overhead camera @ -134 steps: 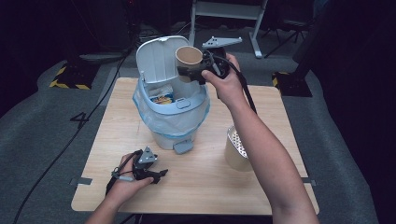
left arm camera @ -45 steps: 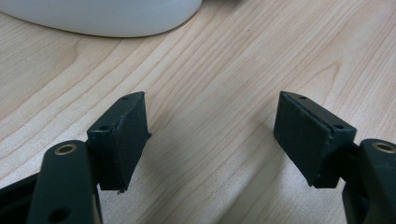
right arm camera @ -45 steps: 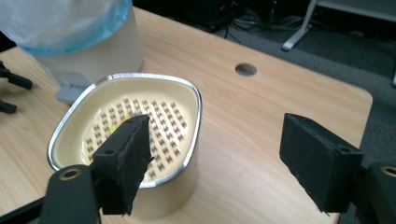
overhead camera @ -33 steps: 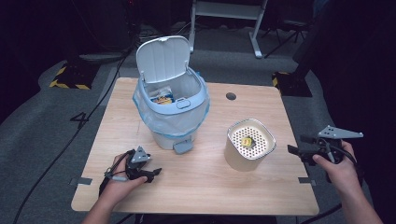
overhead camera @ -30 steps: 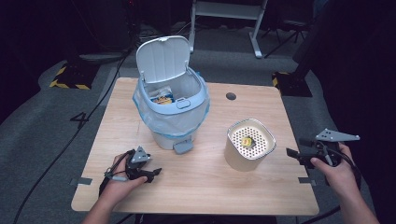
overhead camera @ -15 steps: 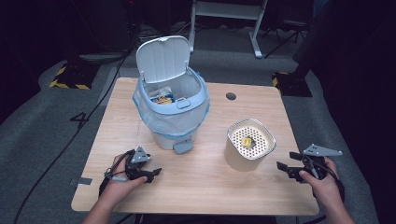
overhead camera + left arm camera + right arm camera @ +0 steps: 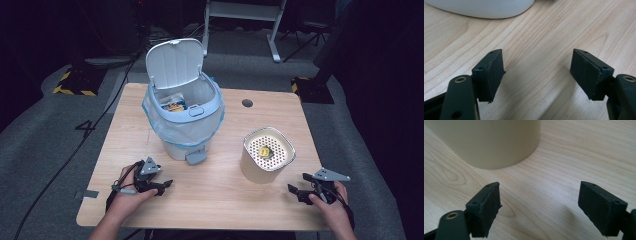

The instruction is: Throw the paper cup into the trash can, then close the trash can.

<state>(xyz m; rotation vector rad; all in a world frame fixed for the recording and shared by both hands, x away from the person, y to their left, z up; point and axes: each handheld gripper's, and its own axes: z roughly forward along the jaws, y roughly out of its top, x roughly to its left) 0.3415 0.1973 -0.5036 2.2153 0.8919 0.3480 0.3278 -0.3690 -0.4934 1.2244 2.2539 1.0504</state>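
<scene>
Two grippers rest low over the wooden table (image 7: 220, 200), each in one hand at the near edge.

Right gripper (image 7: 296, 191): held near the table's right corner, jaws pointing left toward the beige canister (image 7: 266, 156), just beside it but apart from it. In the right gripper view its jaws stand wide, having just been opening, with bare wood between the pads (image 7: 487, 207); the canister's wall (image 7: 491, 142) rises ahead of them.

Left gripper (image 7: 166, 185): held at the near left, jaws pointing right, spread wide over bare wood, nothing between them. In the left gripper view the white base of the bin (image 7: 481, 8) lies ahead.

Beige canister: upright, right of centre; perforated white insert at its mouth, a small yellow item (image 7: 263, 150) lying on the insert.

Pedal bin (image 7: 185, 125): upright, left of centre, lid (image 7: 174, 62) raised, lined with a clear bag; a yellow-and-blue packet (image 7: 173, 106) lies inside.
</scene>
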